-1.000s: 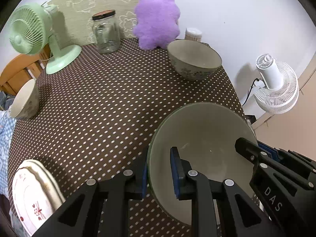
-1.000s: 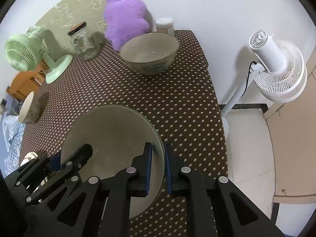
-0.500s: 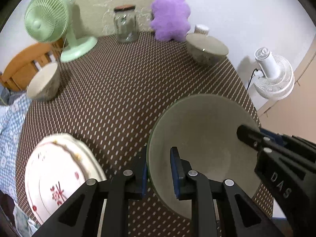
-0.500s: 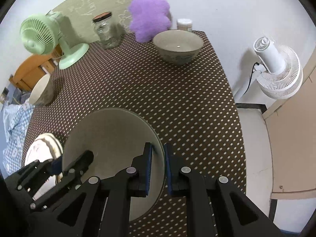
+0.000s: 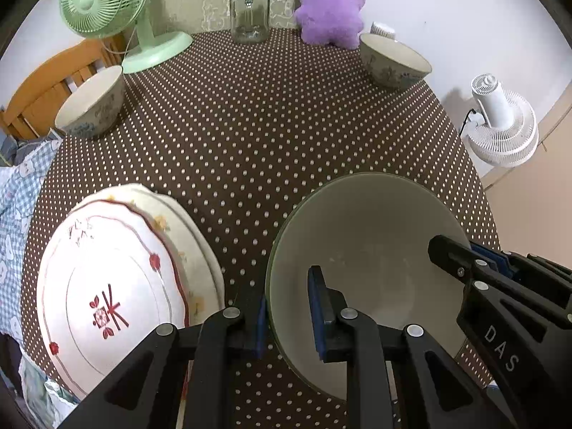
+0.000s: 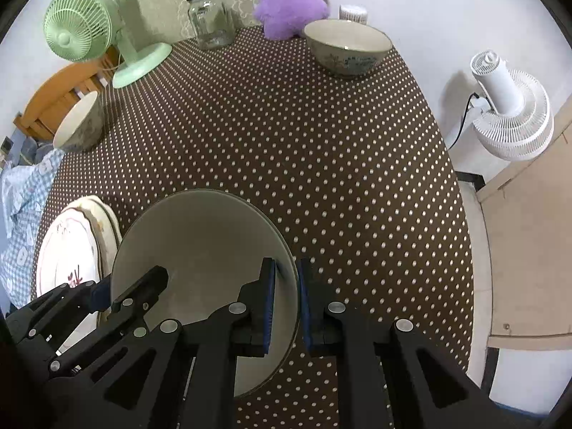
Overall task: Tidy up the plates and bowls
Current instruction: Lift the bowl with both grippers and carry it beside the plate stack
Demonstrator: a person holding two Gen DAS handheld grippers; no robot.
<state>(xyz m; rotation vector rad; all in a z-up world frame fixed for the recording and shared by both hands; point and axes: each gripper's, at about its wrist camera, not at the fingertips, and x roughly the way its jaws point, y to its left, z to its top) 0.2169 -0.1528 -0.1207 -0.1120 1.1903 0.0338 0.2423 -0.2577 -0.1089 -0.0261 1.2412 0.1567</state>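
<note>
Left gripper [image 5: 286, 316]: closed on the left rim of the large bowl [image 5: 368, 246] — one finger is set outside the wall, the other inside.
Right gripper [image 6: 286, 300]: clamped on the opposite rim of the same bowl, with the rim pinched between the two blue pads [image 6: 269, 307].
Large bowl: held by both grippers above the near part of the table [image 5: 268, 125]; whether its base is touching the cloth cannot be told.
Plates [image 5: 114, 279]: stacked at the near left edge, just beside the held bowl; a red pattern is seen on the top one.
Left bowl [image 5: 91, 107]: placed at the far left edge, near the green fan [image 5: 107, 3].
Right bowl [image 5: 393, 60]: placed at the far right, just beside the purple plush toy [image 5: 329, 3].
Jar [image 5: 249, 10]: set at the back, between fan and toy.
</note>
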